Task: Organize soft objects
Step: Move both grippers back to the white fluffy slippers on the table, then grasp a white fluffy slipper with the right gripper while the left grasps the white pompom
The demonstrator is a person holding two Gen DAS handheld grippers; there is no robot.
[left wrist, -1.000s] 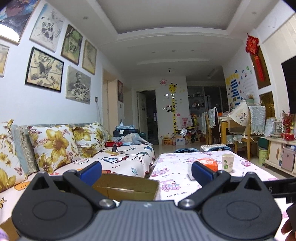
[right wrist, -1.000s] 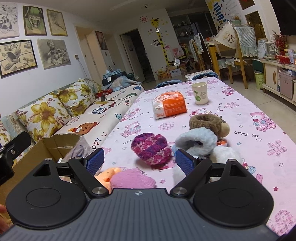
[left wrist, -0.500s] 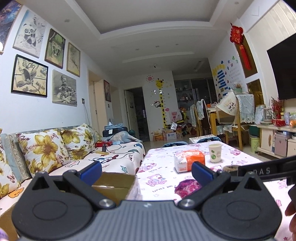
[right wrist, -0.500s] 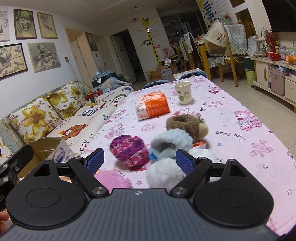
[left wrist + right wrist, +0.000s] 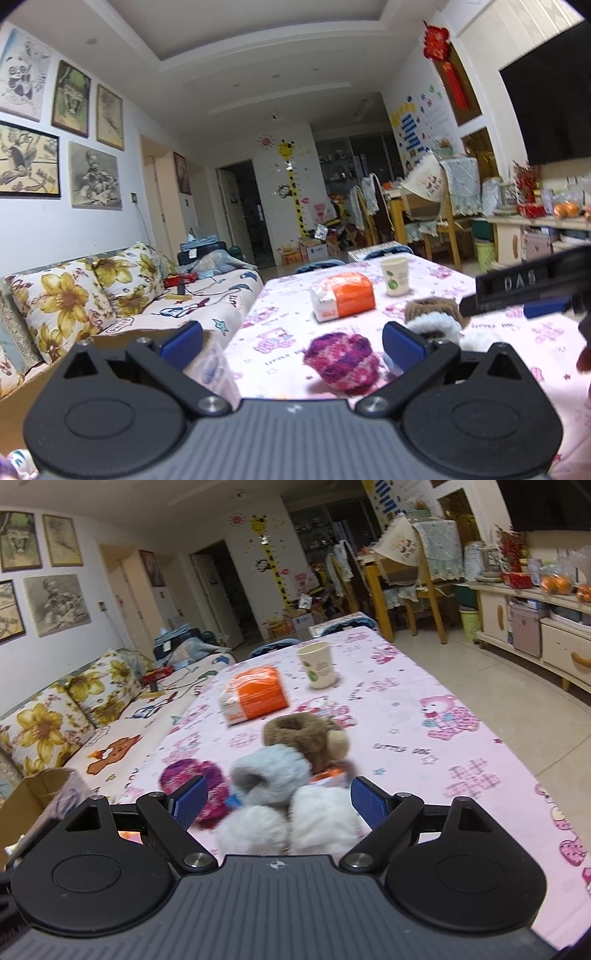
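Cardboard box (image 5: 33, 794) mostly cut off

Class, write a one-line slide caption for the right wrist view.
Open right gripper poised over white fluffy toys on a pink tablecloth, with a paper cup beyond.

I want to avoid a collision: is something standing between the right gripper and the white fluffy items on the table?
Nothing visible does. The right gripper is open, and the white fluffy items lie directly between its fingers. The light blue fuzzy item and the brown one lie behind them, farther away.
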